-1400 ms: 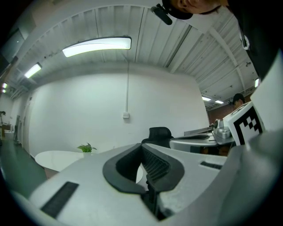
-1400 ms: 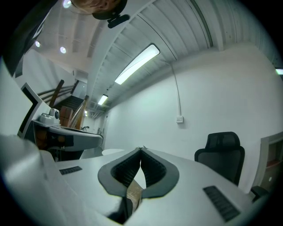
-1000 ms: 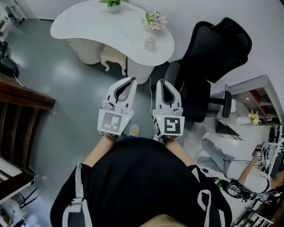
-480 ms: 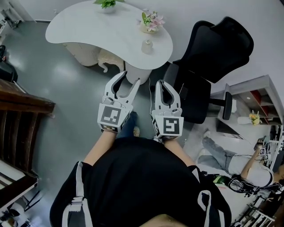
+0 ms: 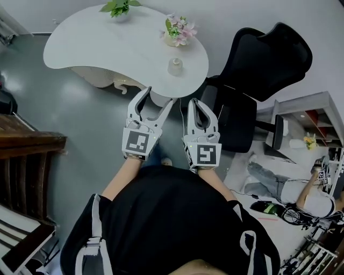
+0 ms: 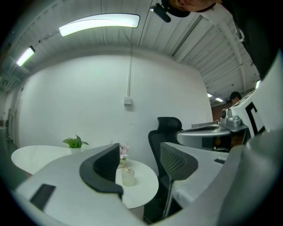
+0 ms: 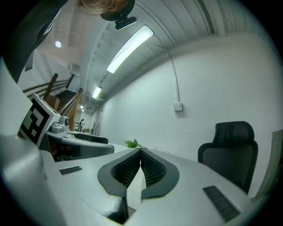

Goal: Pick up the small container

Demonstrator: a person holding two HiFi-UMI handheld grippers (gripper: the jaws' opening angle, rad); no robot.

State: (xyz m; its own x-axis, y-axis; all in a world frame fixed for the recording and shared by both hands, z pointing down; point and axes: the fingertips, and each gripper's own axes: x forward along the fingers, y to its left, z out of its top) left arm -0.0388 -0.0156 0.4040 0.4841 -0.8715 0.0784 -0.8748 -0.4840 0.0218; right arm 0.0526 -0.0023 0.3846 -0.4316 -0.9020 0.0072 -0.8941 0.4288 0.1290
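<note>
Grey floor (image 5: 80, 118) fills the left of the head view. A white tabletop (image 5: 97, 43) curves across the upper part of the frame, with a black office chair (image 5: 269, 59) at the upper right. On the tabletop's right lobe stands the small container (image 5: 175, 66), a pale bottle-like piece. It sits below a pot of pink flowers (image 5: 176, 31) and well apart from a green plant (image 5: 119, 6) at the top edge. I have both grippers at the frame's centre, short of the tabletop. The left gripper (image 5: 160, 94) has just been opening its jaws; they stand spread with nothing between them. In the left gripper view the container shows framed in the gap, well ahead. The right gripper (image 5: 196, 102) has its jaws pressed together, empty. I judge this the approach step. Next I need to carry the left gripper forward, set one jaw on either side of the container and close gently, since it looks light and easy to tip.
</note>
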